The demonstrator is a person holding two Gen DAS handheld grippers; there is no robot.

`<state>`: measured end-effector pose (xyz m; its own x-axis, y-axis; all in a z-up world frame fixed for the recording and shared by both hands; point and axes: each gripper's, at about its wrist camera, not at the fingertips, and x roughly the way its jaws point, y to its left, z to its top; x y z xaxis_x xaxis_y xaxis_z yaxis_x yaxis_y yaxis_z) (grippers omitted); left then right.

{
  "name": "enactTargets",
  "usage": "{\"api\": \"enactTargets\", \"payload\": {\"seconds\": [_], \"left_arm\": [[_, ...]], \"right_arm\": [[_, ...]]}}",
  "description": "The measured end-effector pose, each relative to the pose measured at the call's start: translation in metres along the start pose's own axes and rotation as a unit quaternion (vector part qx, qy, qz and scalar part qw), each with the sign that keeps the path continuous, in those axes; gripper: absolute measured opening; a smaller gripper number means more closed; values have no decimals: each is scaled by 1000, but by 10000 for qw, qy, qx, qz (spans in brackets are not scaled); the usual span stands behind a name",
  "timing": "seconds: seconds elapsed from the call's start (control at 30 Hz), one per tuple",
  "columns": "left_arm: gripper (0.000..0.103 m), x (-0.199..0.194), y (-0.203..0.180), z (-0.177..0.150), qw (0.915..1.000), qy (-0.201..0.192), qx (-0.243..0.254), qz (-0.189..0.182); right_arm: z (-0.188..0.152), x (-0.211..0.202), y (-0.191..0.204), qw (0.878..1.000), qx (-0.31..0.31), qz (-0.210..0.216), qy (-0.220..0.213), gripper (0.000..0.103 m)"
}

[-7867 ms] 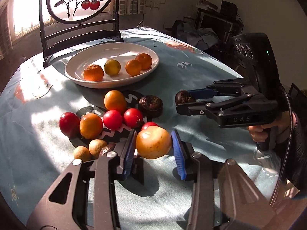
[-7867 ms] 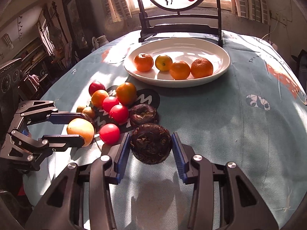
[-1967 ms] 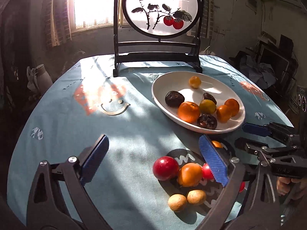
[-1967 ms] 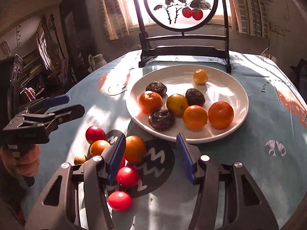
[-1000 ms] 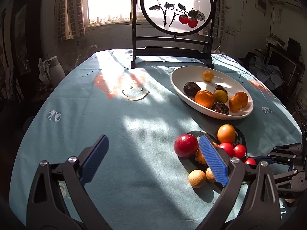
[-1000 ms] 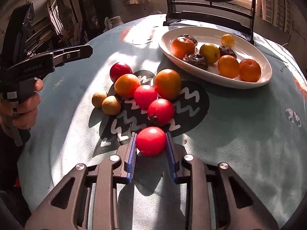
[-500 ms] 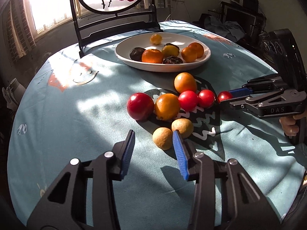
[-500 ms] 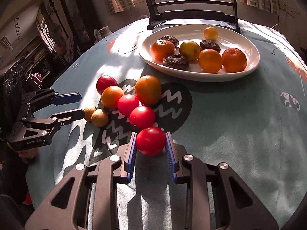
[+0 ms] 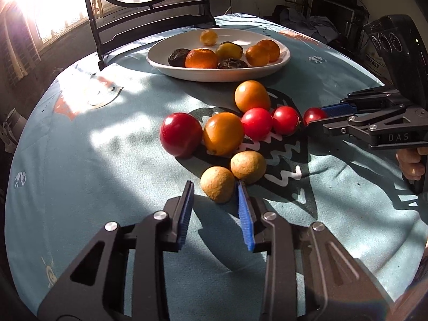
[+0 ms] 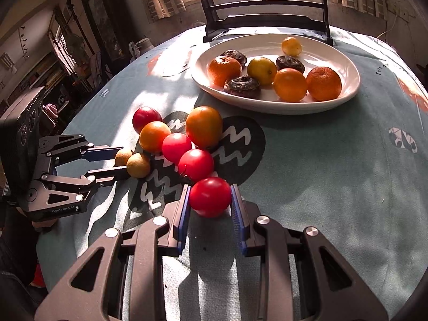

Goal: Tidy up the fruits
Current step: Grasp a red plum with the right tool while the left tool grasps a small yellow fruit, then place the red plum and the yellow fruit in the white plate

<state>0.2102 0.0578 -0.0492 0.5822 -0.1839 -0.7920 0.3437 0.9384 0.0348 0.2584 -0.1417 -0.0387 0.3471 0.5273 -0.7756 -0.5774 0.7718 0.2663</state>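
A white plate point(image 10: 347, 61) at the far side holds several oranges, dark fruits and small yellow ones. Loose fruits lie on the blue tablecloth in front of it: red ones, two orange ones and two small tan ones. My right gripper point(image 10: 210, 196) is shut on a red fruit point(image 10: 210, 195) at the near end of the row; it also shows in the left wrist view point(image 9: 313, 116). My left gripper point(image 9: 214, 190) is open around the nearer tan fruit point(image 9: 217, 184), with a gap on the left side. The other tan fruit point(image 9: 248, 167) lies against it.
A framed round screen on a black stand point(image 10: 263, 21) stands behind the plate. The plate also shows in the left wrist view point(image 9: 160, 58). The table edge curves down on all sides. Furniture and clutter fill the dim room around.
My left gripper has moved forward and narrowed, so its jaws now flank the nearer tan fruit. The right gripper still holds the red fruit in about the same place.
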Motion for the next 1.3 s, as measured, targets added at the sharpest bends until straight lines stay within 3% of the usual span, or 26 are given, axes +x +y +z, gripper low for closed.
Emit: {"api": "enactTargets", "payload": {"seconds": [0.23, 0.47, 0.63, 0.73, 0.97, 1.13, 1.3], "left_arm": [[26, 2, -1, 0, 10000, 5, -32, -70], [26, -6, -3, 0, 9999, -106, -76, -55], [26, -24, 4, 12, 9976, -391, -414, -391], [26, -28, 7, 31, 9963, -512, -533, -449], [26, -9, 18, 107, 9937, -703, -842, -225], [26, 26, 27, 162, 9930, -645, -993, -24], [26, 63, 33, 193, 9946, -385, -959, 121]], "right_arm": [[0, -2, 1, 10000, -20, 11, -36, 29], [0, -5, 6, 9997, -172, 99, -132, 29], [6, -12, 6, 9987, -162, 239, -431, 30], [17, -23, -5, 9962, 121, 258, -823, 30], [58, -34, -46, 9817, 834, -242, -1697, 29], [87, -18, -71, 9765, 1101, -358, -1819, 29], [100, 0, -80, 9789, 1056, -448, -1692, 29]]}}
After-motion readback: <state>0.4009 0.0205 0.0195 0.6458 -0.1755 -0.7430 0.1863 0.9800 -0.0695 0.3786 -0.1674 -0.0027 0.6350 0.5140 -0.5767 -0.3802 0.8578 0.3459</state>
